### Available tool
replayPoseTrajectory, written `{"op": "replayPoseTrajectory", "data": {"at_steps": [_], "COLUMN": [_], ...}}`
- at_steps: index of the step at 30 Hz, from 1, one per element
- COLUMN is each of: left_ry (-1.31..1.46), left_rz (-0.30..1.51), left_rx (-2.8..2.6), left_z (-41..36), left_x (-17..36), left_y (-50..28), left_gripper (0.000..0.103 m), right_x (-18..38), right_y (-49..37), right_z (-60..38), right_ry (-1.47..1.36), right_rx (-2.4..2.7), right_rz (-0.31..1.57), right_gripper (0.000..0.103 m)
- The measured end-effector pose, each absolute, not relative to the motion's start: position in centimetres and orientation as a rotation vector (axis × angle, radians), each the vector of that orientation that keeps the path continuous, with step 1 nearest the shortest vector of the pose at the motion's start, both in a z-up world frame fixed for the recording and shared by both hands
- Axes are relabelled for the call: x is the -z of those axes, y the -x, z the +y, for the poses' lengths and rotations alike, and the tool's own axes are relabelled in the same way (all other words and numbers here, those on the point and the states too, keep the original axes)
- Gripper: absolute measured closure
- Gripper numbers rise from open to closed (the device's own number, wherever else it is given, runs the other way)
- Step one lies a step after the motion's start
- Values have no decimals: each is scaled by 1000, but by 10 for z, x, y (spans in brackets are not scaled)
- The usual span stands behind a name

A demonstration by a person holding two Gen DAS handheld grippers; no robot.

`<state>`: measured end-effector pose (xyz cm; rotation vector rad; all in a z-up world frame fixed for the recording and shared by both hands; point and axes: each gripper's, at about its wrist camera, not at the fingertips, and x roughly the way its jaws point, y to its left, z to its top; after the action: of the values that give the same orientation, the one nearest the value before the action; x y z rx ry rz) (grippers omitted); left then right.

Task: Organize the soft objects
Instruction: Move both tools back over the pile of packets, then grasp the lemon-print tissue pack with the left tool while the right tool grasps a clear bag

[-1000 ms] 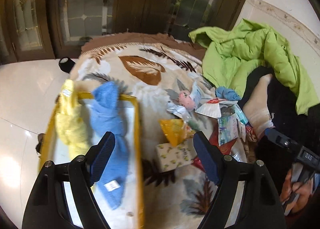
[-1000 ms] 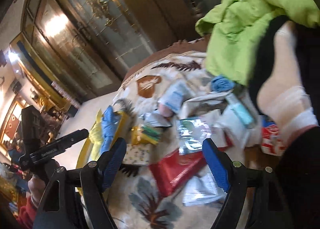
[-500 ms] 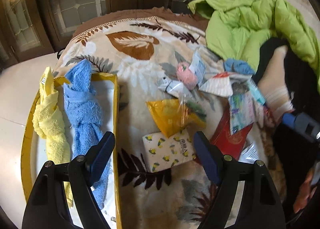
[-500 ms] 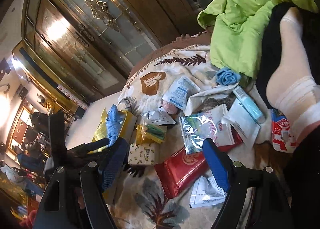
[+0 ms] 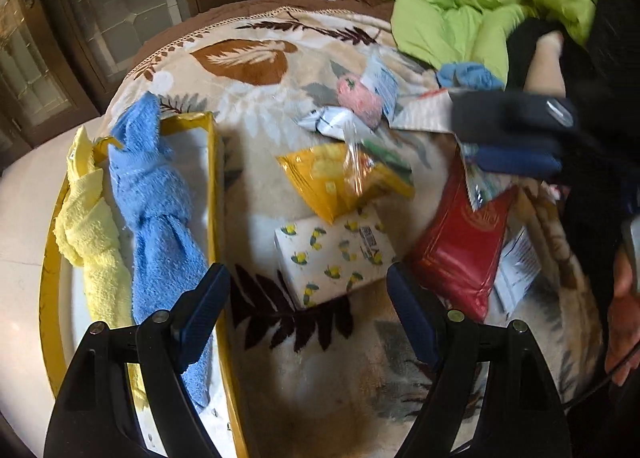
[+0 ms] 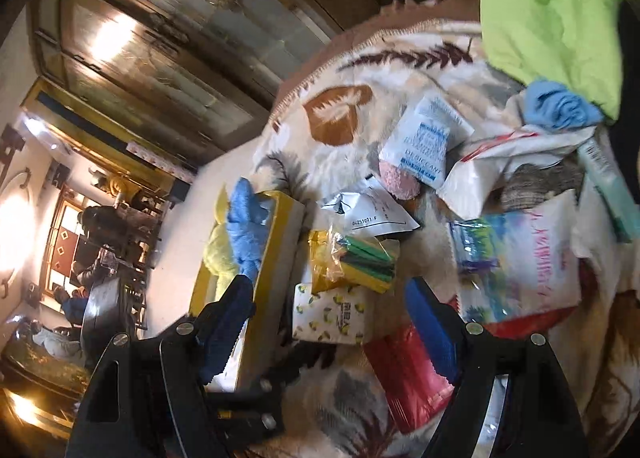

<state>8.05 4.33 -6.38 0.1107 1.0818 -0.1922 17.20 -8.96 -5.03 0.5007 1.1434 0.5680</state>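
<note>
Both claws have dropped closer to the leaf-patterned blanket (image 5: 256, 105) over the last second, and the white tissue pack printed with yellow lemons (image 5: 334, 254) has gone from a small thing in the clutter to sitting square between the left claw's (image 5: 308, 318) blue pads. That claw is spread wide and carries nothing. The right claw (image 6: 332, 322), also spread and empty, has swung in from the 3 o'clock side, blurred in the left view, and it too points at the same pack.

The knotted blue terry towel (image 5: 156, 217) and the knotted yellow terry towel (image 5: 86, 234) already lie side by side in the yellow-rimmed tray (image 5: 216, 193) at 9 o'clock. So I'd guess the lemon pack is next. The crinkly yellow snack bag (image 5: 336, 181) overlaps its far edge at 12 o'clock and may drag along. The red foil pouch (image 5: 460, 246) lies just beside it at 3 o'clock.
</note>
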Motion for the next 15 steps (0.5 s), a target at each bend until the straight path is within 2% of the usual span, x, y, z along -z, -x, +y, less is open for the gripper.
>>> {"op": "replayPoseTrajectory", "data": {"at_steps": [15], "left_ry": [28], "left_rz": [1144], "left_rx": [167], "left_z": [28], "left_x": [86], "left_y": [-106], "left_gripper": [22], "right_x": [81], "right_y": [-201], "right_z": [-73], "right_ry": [-439], "right_rx": [-467], "right_rz": [1243], "right_gripper": [22]}}
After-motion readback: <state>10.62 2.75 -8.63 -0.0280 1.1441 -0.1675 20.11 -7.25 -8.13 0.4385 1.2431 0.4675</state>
